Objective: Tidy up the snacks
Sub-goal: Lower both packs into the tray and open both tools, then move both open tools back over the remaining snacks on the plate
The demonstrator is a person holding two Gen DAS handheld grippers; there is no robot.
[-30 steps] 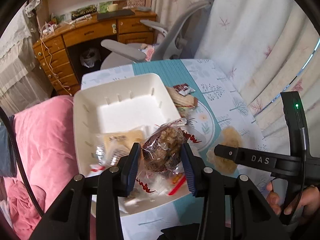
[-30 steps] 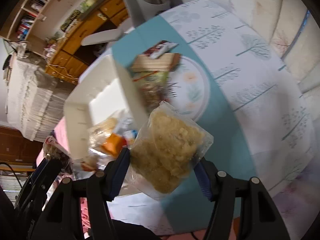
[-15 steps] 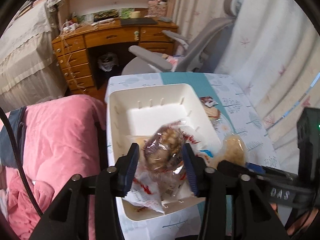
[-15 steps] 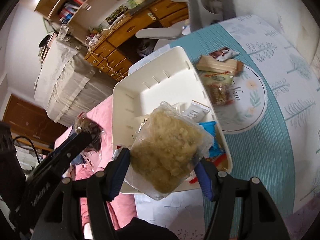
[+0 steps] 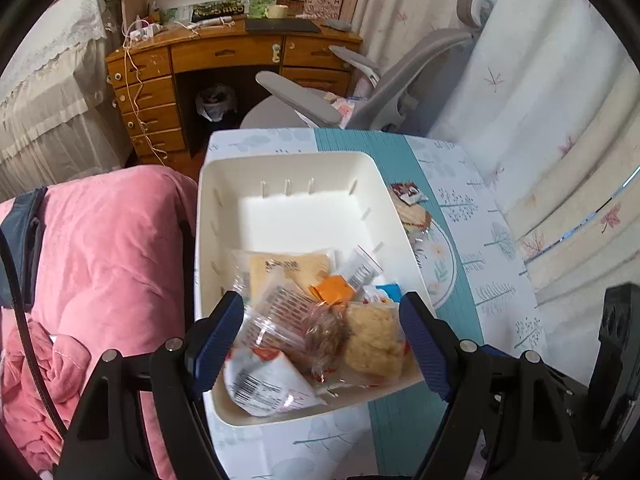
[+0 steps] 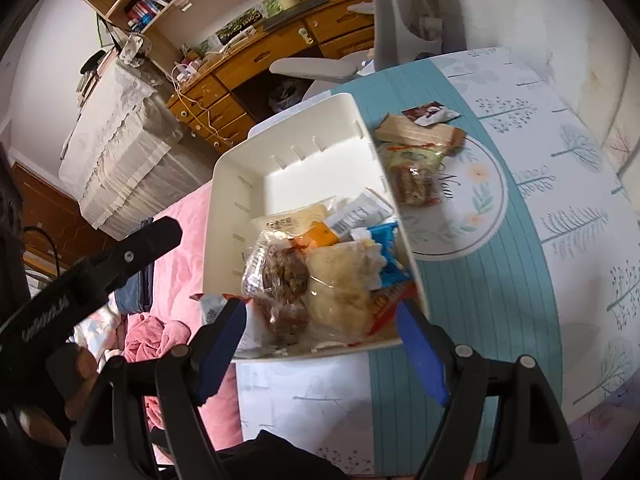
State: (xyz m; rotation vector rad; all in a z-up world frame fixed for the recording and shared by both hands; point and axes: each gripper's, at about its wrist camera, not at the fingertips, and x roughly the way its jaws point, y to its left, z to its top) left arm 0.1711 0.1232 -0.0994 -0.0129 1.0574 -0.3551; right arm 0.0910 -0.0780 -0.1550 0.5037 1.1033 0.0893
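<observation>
Now both grippers have just opened: left gripper (image 5: 320,340) and right gripper (image 6: 320,340) hang released above the white bin (image 5: 280,168), brown snack bag (image 5: 324,332) and pale snack bag (image 5: 374,340) lying inside it

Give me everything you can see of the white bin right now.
The white bin is a rectangular plastic tub with rounded corners and short slots along its inner walls. It sits upright on the patterned tablecloth, hard against the table edge beside the pink blanket. Its far half is bare; the near half holds a pile of wrapped snacks, among them a dark nutty bag and a pale crumbly bag.
</observation>
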